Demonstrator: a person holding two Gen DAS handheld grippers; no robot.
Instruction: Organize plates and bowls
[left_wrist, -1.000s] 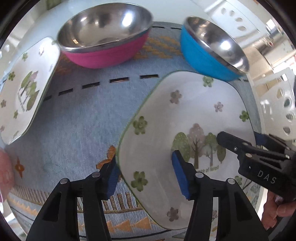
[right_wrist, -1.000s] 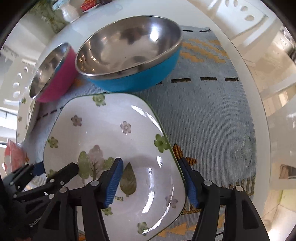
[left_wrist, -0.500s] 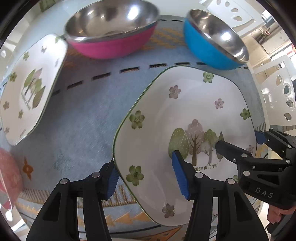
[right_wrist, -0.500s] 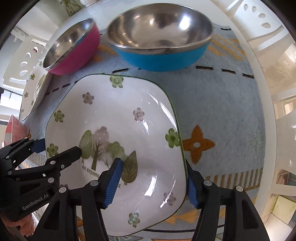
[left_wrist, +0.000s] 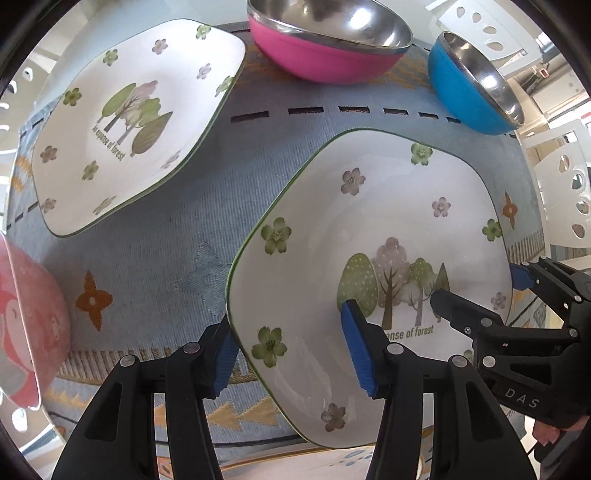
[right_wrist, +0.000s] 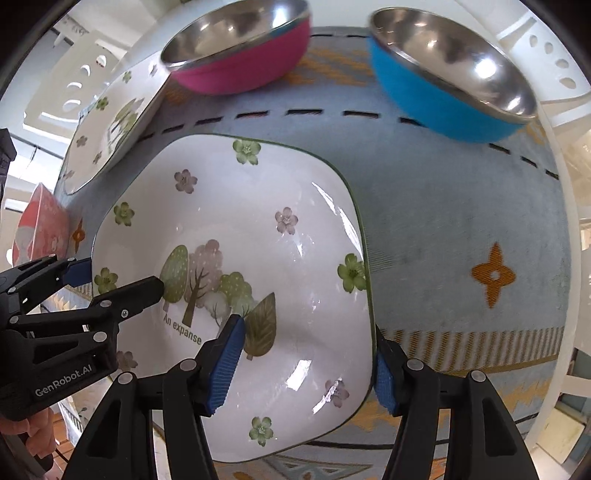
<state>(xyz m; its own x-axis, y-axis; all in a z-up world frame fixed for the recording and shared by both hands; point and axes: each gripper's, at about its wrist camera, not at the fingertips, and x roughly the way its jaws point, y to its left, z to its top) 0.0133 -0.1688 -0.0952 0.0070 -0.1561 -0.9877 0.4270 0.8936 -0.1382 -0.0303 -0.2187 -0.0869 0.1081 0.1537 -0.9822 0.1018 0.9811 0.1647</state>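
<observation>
A white square plate with a tree and flower print (left_wrist: 373, 236) (right_wrist: 236, 273) is held above the blue woven mat. My left gripper (left_wrist: 291, 350) straddles its left edge, one finger under the rim and one on top. My right gripper (right_wrist: 306, 365) straddles its right edge the same way. Each gripper shows in the other's view, the right gripper (left_wrist: 517, 306) at the plate's right side and the left gripper (right_wrist: 92, 284) at its left. A second matching plate (left_wrist: 136, 122) (right_wrist: 110, 122) lies on the mat at the far left. A pink bowl (left_wrist: 325, 48) (right_wrist: 240, 51) and a blue bowl (left_wrist: 472, 92) (right_wrist: 447, 77), both steel inside, stand at the back.
The blue patterned mat (left_wrist: 155, 258) (right_wrist: 461, 221) covers the round white table. A pink printed container (left_wrist: 26, 314) (right_wrist: 40, 229) stands at the near left edge. White perforated chair backs (left_wrist: 565, 192) ring the table.
The held plate has risen off the mat and moved left, toward the second plate. Both grippers moved with it. The bowls now sit farther back in view.
</observation>
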